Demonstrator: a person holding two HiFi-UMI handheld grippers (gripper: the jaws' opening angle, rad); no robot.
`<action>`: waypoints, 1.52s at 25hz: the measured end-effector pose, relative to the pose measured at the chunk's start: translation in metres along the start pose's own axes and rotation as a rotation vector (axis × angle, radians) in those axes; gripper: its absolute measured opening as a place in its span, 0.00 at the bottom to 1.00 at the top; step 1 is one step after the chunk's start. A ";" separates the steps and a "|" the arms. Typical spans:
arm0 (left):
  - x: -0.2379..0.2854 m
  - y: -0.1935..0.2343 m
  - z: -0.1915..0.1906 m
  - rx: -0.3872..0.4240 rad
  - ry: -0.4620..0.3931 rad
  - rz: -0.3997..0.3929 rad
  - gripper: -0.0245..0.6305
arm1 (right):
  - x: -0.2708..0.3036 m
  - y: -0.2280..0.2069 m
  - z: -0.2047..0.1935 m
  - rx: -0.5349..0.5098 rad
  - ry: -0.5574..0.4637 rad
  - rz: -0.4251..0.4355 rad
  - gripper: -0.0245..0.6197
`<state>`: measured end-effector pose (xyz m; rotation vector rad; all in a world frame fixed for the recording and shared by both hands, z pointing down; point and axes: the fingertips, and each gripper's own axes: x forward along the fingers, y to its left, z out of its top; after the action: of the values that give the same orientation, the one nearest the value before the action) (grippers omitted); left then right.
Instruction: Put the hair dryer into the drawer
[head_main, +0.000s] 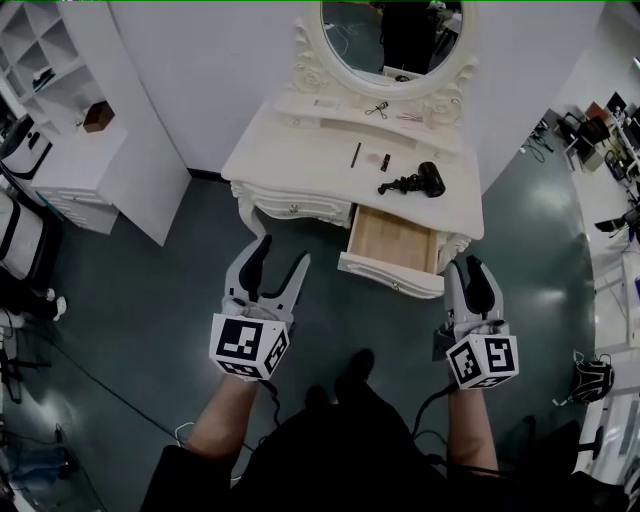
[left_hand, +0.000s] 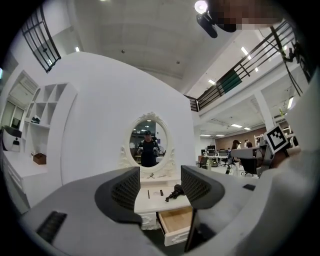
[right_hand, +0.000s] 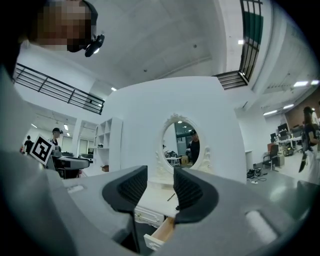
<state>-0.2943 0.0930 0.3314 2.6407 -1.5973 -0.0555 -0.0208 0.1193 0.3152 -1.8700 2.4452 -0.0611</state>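
A black hair dryer (head_main: 420, 182) lies on the right part of a white dressing table (head_main: 290, 150), just behind its open wooden drawer (head_main: 392, 245). Nothing lies in the drawer. My left gripper (head_main: 283, 252) hovers over the floor in front of the table's left half, jaws wide apart and holding nothing. Close to the drawer's right front corner is my right gripper (head_main: 465, 265), with a narrower gap that is also bare. The left gripper view frames the hair dryer (left_hand: 175, 192) and drawer (left_hand: 176, 222) between its jaws. In the right gripper view only the drawer's corner (right_hand: 161, 232) shows below the jaws.
An oval mirror (head_main: 392, 40) stands at the back of the table. A dark stick (head_main: 355, 154) and small items lie on the tabletop. White shelves (head_main: 60, 100) stand to the left. Cables run over the grey floor, and a bag (head_main: 592, 378) sits at the right.
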 end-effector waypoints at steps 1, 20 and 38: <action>0.007 0.002 0.002 0.007 0.002 0.010 0.42 | 0.008 -0.004 0.000 0.006 -0.003 0.009 0.29; 0.152 -0.021 -0.010 0.081 0.102 0.096 0.42 | 0.132 -0.132 -0.029 0.096 0.026 0.098 0.29; 0.317 -0.008 -0.058 0.063 0.179 -0.174 0.42 | 0.195 -0.199 -0.037 0.053 0.071 -0.135 0.29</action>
<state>-0.1369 -0.1823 0.3876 2.7356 -1.3343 0.2217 0.1174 -0.1213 0.3614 -2.0414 2.3317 -0.2000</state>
